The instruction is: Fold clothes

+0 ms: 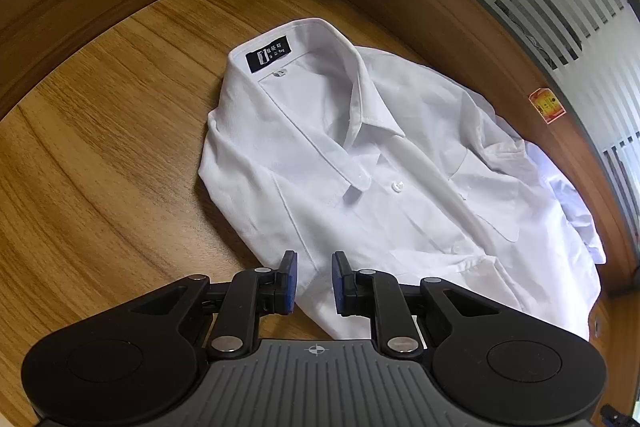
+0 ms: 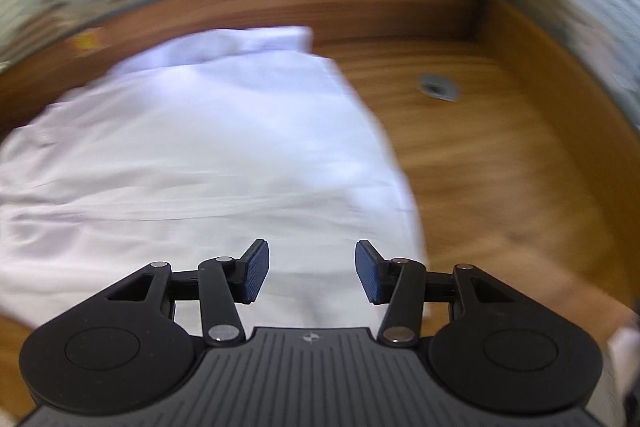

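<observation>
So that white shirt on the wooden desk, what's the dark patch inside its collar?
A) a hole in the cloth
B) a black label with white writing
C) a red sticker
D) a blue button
B: in the left wrist view the white shirt lies collar-up on the desk, and a black label with white characters is sewn inside the collar band.

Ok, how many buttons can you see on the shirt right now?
2: one button on the placket below the collar, one small button under the black neck label. Others may be hidden in the shirt folds.
</observation>
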The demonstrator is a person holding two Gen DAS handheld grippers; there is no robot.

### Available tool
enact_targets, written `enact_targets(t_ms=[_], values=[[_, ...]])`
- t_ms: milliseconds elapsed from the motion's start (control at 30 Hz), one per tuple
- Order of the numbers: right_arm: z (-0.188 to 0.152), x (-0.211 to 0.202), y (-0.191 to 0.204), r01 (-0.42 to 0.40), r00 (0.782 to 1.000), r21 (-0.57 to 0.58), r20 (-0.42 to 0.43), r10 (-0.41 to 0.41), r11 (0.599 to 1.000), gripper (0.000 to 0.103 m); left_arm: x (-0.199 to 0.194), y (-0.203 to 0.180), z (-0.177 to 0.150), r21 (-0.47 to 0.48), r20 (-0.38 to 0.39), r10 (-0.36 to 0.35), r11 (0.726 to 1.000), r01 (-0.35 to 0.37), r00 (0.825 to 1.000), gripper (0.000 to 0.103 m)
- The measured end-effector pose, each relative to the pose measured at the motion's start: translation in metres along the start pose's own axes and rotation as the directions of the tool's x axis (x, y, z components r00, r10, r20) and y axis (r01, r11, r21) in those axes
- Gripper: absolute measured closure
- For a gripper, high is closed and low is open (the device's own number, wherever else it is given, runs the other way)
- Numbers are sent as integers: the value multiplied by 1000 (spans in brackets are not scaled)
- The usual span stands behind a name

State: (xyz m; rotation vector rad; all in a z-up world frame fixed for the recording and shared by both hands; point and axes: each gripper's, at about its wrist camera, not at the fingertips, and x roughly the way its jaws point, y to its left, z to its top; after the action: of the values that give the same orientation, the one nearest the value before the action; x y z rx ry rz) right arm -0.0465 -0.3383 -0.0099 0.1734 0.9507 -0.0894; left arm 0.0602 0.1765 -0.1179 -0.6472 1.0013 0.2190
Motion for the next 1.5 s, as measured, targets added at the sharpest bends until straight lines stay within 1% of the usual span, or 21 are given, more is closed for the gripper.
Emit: enact_targets(t_ms=[100, 167, 233, 333, 400, 467, 533, 600, 733, 867, 900, 1033, 1067, 1233, 1267, 1300, 1333, 1400, 1467, 1500], values=[[10, 8, 24, -133, 991, -90, -26, 131, 987, 49, -1, -1, 1, 14, 5, 1, 1000, -1, 1000, 83], [17, 16, 45, -209, 978, -152, -47, 204, 966, 50, -2, -1, 1, 15, 6, 2, 1000, -2, 1000, 84], [23, 23, 66, -282, 959, -211, -74, 272, 936, 50, -2, 0, 2, 12, 8, 5, 1000, -5, 1000, 84], [33, 33, 103, -381, 924, -287, -131, 358, 879, 51, -4, 1, 3, 9, 14, 9, 1000, -9, 1000, 84], [37, 40, 128, -452, 892, -324, -183, 414, 831, 51, -4, 0, 3, 17, 14, 16, 1000, -16, 1000, 83], [43, 47, 156, -508, 861, -380, -237, 450, 773, 54, -3, -1, 3, 31, 11, 26, 999, -26, 1000, 83], [48, 54, 181, -542, 840, -435, -278, 465, 719, 56, -2, -3, 4, 52, 6, 34, 998, -35, 999, 84], [53, 61, 201, -567, 823, -470, -303, 480, 676, 56, -2, -4, 4, 69, 3, 40, 997, -40, 999, 84], [66, 78, 233, -597, 801, -509, -337, 494, 621, 60, -2, -4, 3, 59, 4, 39, 997, -40, 999, 83], [72, 97, 263, -613, 788, -563, -379, 486, 554, 64, 0, -4, 1, 30, -4, 38, 999, -38, 999, 84], [72, 102, 270, -619, 783, -574, -394, 481, 537, 67, 1, -4, 0, 28, -9, 39, 999, -39, 999, 84], [71, 122, 293, -625, 778, -626, -445, 444, 467, 74, 3, -7, -2, 34, -16, 41, 999, -41, 999, 83], [70, 126, 297, -625, 778, -638, -457, 431, 450, 74, 4, -8, -3, 33, -16, 42, 999, -41, 999, 83], [65, 143, 308, -652, 756, -660, -531, 383, 373, 75, 4, -8, -2, 15, -20, 41, 999, -41, 999, 83], [66, 144, 308, -662, 748, -654, -543, 381, 366, 76, 5, -7, -2, 10, -22, 41, 999, -41, 999, 83], [68, 145, 308, -675, 737, -642, -557, 384, 363, 83, 5, -7, -1, 6, -24, 42, 999, -42, 999, 83], [71, 146, 308, -688, 725, -630, -570, 387, 360, 99, 6, -7, -1, 2, -27, 42, 999, -42, 999, 83], [75, 148, 308, -713, 701, -605, -596, 393, 354, 101, 7, -7, -1, -7, -31, 43, 999, -44, 999, 83], [90, 143, 304, -734, 678, -571, -591, 437, 368, 101, 8, -6, 0, -18, -37, 43, 999, -43, 998, 84], [100, 141, 302, -739, 673, -553, -577, 463, 384, 102, 8, -5, 0, -19, -39, 43, 999, -44, 998, 84]])
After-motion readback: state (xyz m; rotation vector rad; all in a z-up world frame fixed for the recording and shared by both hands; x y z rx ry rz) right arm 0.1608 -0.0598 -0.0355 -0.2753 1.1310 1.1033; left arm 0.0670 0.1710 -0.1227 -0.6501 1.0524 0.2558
